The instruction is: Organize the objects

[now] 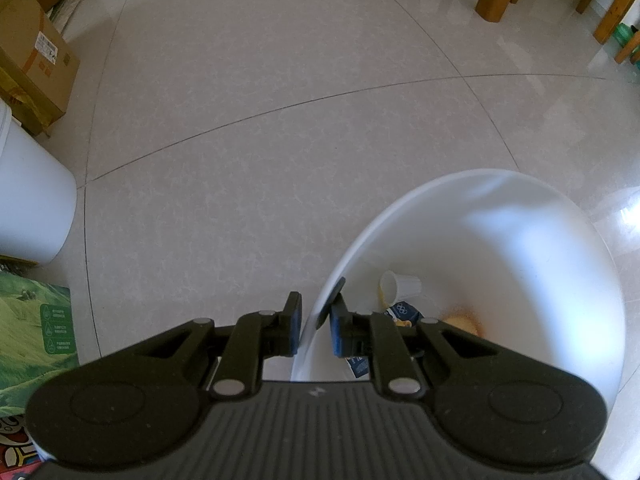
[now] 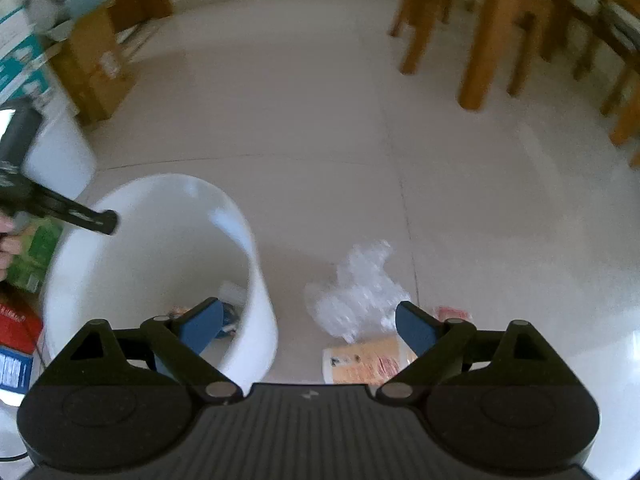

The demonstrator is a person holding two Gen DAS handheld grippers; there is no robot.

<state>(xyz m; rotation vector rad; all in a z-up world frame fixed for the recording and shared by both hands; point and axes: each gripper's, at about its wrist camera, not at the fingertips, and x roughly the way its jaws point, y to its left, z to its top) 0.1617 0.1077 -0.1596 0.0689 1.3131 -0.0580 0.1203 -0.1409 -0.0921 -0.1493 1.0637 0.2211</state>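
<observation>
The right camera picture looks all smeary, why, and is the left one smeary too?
Right wrist view: motion blur smears the chair legs, boxes and plastic wrap. Left wrist view: sharper, though the white bucket wall looks washed out, sun glare shines on the floor, and fisheye bends the tile lines.

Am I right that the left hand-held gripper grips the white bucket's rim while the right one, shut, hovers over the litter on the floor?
Not quite: the right hand-held gripper is open, as the right wrist view shows. The left hand-held gripper does grip the white bucket rim.
</observation>
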